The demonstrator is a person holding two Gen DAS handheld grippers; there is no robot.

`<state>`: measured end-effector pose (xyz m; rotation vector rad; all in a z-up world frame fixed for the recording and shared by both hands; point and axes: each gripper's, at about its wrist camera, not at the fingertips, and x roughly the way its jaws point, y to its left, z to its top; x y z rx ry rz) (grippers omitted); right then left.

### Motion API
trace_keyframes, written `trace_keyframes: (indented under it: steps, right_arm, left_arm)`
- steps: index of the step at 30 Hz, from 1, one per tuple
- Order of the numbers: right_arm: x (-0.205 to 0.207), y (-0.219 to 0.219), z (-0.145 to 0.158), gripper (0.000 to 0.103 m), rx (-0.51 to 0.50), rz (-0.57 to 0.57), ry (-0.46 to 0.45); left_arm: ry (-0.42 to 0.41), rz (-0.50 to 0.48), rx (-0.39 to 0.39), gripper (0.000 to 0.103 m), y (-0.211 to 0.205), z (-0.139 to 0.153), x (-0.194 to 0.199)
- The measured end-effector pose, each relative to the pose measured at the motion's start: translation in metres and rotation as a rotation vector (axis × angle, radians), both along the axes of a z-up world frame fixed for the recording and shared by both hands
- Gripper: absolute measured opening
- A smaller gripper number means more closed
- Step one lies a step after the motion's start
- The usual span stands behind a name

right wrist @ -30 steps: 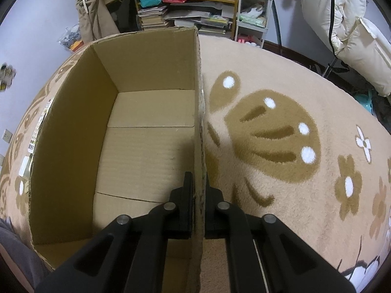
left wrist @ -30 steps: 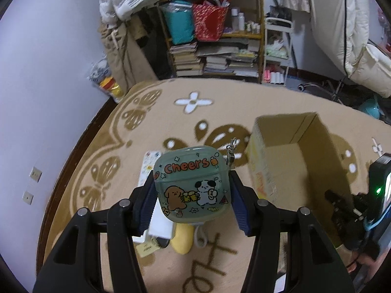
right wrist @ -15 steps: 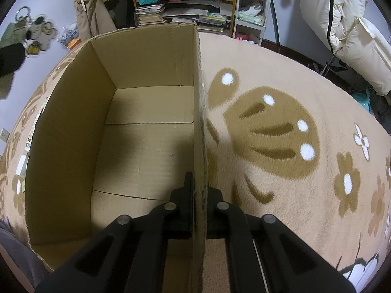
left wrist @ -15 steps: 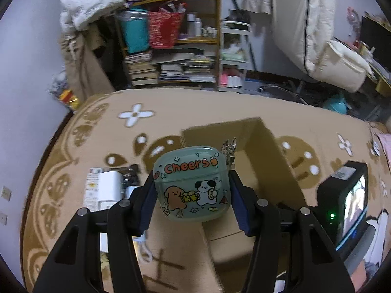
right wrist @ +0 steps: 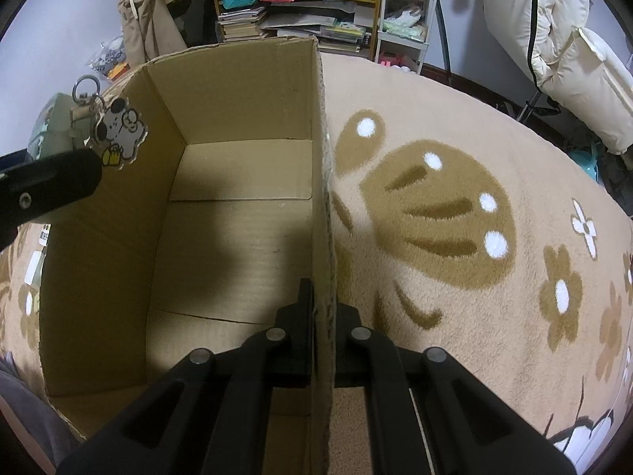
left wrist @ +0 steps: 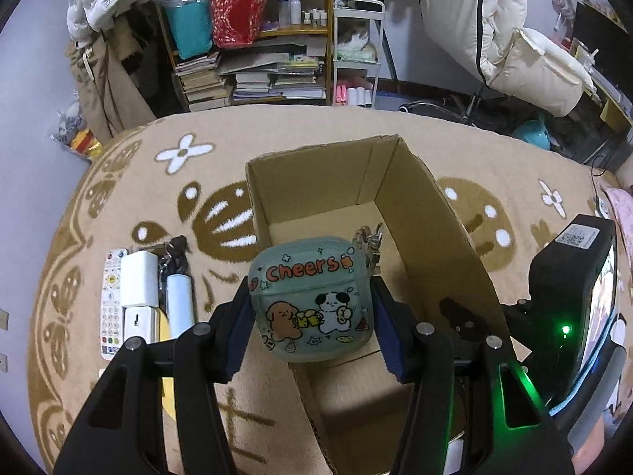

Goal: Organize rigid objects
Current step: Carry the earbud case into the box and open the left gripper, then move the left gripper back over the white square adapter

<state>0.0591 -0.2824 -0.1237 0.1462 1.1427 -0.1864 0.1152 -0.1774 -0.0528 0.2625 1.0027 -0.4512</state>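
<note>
Left wrist view: the left gripper [left wrist: 312, 316] is clamping a green earbud case [left wrist: 310, 297] above the cardboard box [left wrist: 435, 213]; its keyring could be catching the rim on release.

Right wrist view: the right gripper [right wrist: 320, 316] is pinching the box's wall, steadying it on a flowered beige carpet [right wrist: 455, 198] before a cluttered bookshelf [right wrist: 316, 12].

We see the cardboard box [right wrist: 245, 213] open on top with a bare floor, so the way down is free. Its near wall is pinched by the right gripper [right wrist: 322, 316], blocking that edge. Left of the box, a remote [left wrist: 112, 301] and white blocks [left wrist: 138, 277] crowd the rug [left wrist: 158, 198].
</note>
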Motion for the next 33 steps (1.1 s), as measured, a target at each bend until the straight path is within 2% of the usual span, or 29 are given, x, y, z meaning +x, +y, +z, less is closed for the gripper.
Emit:
trace_keyframes:
  steps: [11,14,16,19,20,22,23,25,29,33]
  right_arm:
    - [-0.001,0.000,0.000,0.005,0.007,0.002,-0.008]
    - [-0.001,0.000,0.001,0.005,0.006,0.003,-0.009]
    - [-0.001,0.000,0.002,0.005,0.005,0.002,-0.011]
    - [-0.001,0.000,0.003,0.005,0.006,0.002,-0.017]
    - [-0.001,0.000,0.003,0.005,0.011,0.001,-0.017]
    - [-0.001,-0.002,0.003,0.005,0.017,-0.004,-0.018]
    - [-0.001,-0.002,0.003,0.005,0.021,-0.005,-0.020]
    - [-0.002,-0.002,0.003,0.005,0.021,-0.005,-0.021]
    - [-0.002,-0.002,0.004,0.005,0.014,0.000,-0.021]
    - [-0.002,-0.001,0.004,0.005,0.016,0.001,-0.022]
  left_arm:
    - [-0.019,-0.008,0.055,0.055,-0.003,-0.005,-0.003]
    - [-0.009,-0.005,0.039,0.055,-0.002,-0.002,-0.005]
    - [-0.026,-0.009,0.035,0.055,-0.002,0.005,-0.009]
    - [-0.079,-0.025,0.071,0.056,-0.004,0.013,-0.015]
    - [-0.086,-0.026,0.078,0.057,-0.005,0.014,-0.015]
    - [-0.118,-0.013,0.104,0.066,-0.004,0.018,-0.018]
    - [-0.140,-0.001,0.114,0.073,-0.003,0.019,-0.019]
    - [-0.161,0.003,0.121,0.077,0.000,0.022,-0.021]
    - [-0.190,0.005,0.141,0.094,0.006,0.028,-0.024]
    - [-0.197,0.027,0.129,0.096,0.019,0.035,-0.020]
